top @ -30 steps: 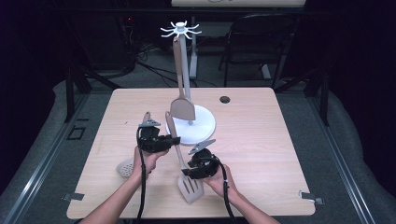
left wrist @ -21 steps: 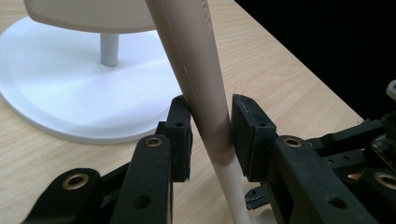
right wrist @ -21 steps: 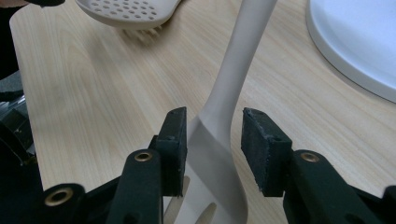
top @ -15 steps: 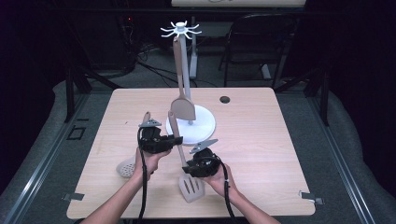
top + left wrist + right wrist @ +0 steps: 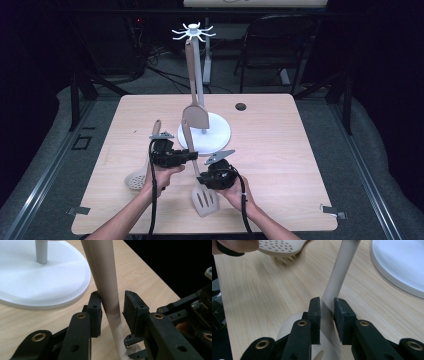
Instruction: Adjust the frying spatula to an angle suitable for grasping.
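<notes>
Right now 2 grippers meet on 1 beige slotted spatula (image 5: 198, 172), whose blade lies on the wooden table (image 5: 280, 150) near the front edge while its handle slants up toward the white stand base (image 5: 217, 131). The right gripper (image 5: 214, 176) has its jaws round the neck just above the blade; they have just been closing, and in the right gripper view (image 5: 327, 312) both pads sit against the neck, so it is clamped there. The left gripper (image 5: 190, 156) straddles the handle higher up. In the left gripper view (image 5: 113, 307) 1 pad touches the handle and the other stands a little off it, so the grip looks loose at best, though the angle makes this hard to judge.

Just beside the left hand (image 5: 162, 176) a perforated skimmer (image 5: 142, 170) lies flat on the table, its holed head toward the front. A second spatula (image 5: 195, 95) hangs from the hook crown (image 5: 194, 33) of the stand, blade down over the base. A small dark hole (image 5: 241, 106) sits in the tabletop behind the stand.
</notes>
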`<state>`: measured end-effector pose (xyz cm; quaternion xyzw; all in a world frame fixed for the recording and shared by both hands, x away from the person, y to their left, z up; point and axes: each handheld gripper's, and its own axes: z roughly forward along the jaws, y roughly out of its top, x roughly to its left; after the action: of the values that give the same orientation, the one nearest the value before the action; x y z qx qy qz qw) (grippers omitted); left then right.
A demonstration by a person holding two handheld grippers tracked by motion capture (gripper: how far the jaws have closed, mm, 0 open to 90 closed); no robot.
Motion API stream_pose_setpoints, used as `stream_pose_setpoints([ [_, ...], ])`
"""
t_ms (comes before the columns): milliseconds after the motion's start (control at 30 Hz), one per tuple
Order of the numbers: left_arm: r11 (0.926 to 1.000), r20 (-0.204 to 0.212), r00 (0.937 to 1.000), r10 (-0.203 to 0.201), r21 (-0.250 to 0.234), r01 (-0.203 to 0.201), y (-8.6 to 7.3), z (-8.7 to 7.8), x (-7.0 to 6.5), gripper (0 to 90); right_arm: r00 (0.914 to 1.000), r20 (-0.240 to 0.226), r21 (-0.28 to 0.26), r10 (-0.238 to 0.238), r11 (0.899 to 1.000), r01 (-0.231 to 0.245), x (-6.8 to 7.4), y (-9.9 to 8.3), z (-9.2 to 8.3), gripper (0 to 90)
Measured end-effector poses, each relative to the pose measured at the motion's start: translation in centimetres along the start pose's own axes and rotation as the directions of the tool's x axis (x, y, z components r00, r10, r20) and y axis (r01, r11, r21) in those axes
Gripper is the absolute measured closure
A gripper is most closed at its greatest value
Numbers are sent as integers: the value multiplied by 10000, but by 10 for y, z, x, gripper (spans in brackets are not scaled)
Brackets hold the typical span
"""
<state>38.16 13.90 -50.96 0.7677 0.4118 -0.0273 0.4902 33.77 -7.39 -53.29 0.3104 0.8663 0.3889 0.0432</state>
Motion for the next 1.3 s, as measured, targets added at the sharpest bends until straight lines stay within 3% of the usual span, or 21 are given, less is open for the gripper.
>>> stream_pose_setpoints([
  [100,10000,-64,10000,19,87,-18,-1,2,1,720,10000,16,70,40,10000,-40,-1,0,0,752],
  [367,9997,156,9999,46,-246,-42,-1,2,-5,741,9996,-92,-124,277,9995,-278,-4,0,-2,671],
  [567,9996,221,9998,25,-285,-19,0,0,-6,742,9994,3,113,351,9993,-351,-5,0,-5,596],
  [733,9990,260,9996,116,-433,-105,1,-4,-8,747,9981,380,182,493,9986,-500,-5,0,-8,499],
  [867,9974,417,9991,67,-720,-36,4,-8,-9,761,9977,643,343,231,9991,-254,-4,1,-16,327],
  [967,9968,444,9990,67,-802,-32,6,-8,-10,765,9972,704,311,237,9992,-259,-5,1,-20,282],
  [1200,9936,446,9981,417,-1067,-367,11,-13,-17,771,9953,921,261,316,9991,-341,-12,-1,-36,167],
  [1300,9894,431,9941,994,-1102,-941,15,-15,-24,772,9942,1037,364,282,9988,-321,-15,-2,-41,108],
])
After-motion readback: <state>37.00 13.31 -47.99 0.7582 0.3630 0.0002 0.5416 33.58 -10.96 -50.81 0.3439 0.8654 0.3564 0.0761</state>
